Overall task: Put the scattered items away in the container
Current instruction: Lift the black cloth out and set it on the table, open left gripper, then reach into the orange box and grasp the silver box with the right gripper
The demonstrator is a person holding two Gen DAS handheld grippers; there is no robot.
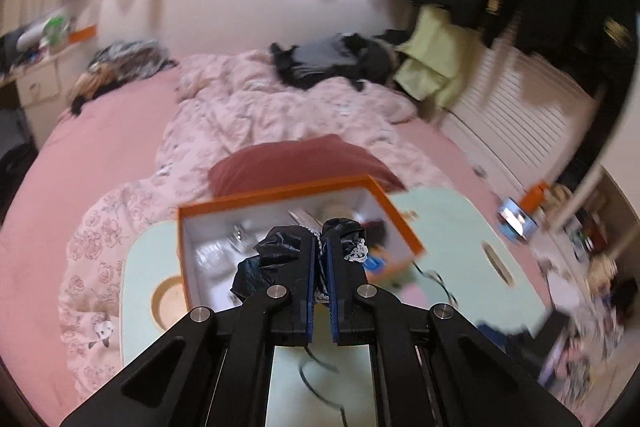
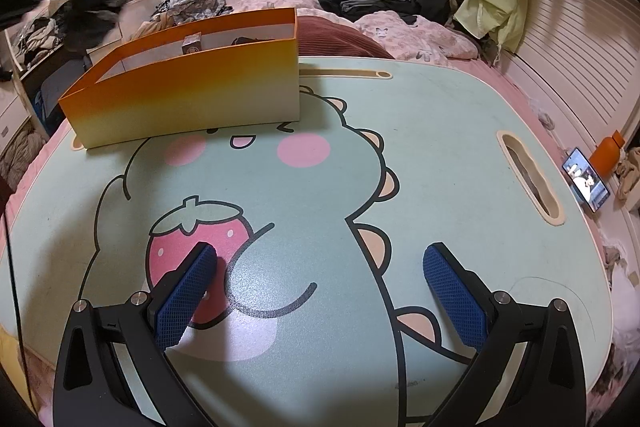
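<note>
Blurrily, the left gripper (image 1: 320,259) fingers clench a black scrunchie (image 1: 276,255) hiding the orange box's (image 1: 280,191) contents; right gripper (image 2: 320,291) released.

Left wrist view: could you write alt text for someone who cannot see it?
The left tool is shut on a black satin fabric item with white lace trim, held above an open orange box. The box sits on a mint-green lap table on a bed with pink bedding.

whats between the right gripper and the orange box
Only bare table, printed with a dinosaur, separates the open right gripper from the orange box; the right wrist view shows it.
</note>
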